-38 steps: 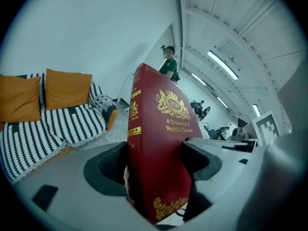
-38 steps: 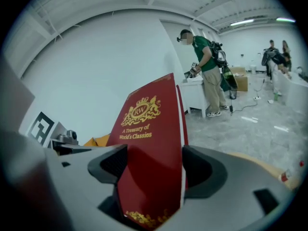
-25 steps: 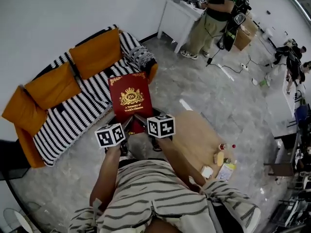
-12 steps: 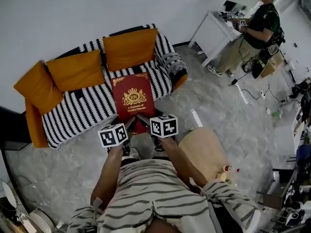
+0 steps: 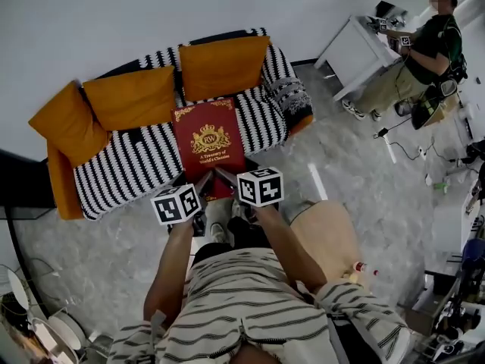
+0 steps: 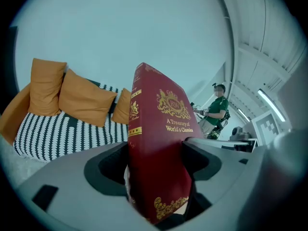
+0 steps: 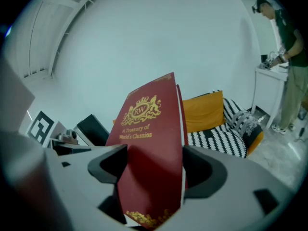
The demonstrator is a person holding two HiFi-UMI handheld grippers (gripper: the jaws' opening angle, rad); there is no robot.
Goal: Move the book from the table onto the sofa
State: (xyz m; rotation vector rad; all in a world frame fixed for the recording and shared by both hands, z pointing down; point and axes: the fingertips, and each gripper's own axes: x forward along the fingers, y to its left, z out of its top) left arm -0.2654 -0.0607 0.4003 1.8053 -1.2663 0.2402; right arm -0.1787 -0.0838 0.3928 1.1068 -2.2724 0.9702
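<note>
A dark red book (image 5: 208, 144) with gold lettering hangs in the air over the striped sofa (image 5: 136, 165). Both grippers hold it by its near edge: my left gripper (image 5: 198, 190) is shut on the left corner, my right gripper (image 5: 224, 182) on the right corner. The left gripper view has the book (image 6: 159, 148) clamped between the jaws, spine to the left. In the right gripper view the book (image 7: 149, 153) fills the gap between the jaws. The sofa (image 6: 57, 134) with orange cushions (image 6: 84, 97) lies ahead.
Three orange cushions (image 5: 129, 97) lean on the sofa back, a patterned pillow (image 5: 292, 97) at its right end. A round wooden table (image 5: 326, 237) with bottles (image 5: 360, 268) is behind me on the right. A person (image 5: 417, 59) stands at a white desk (image 5: 356, 51).
I have stepped toward the sofa, which now sits more centred and square ahead. The book stays held by both grippers and hangs over the seat.
</note>
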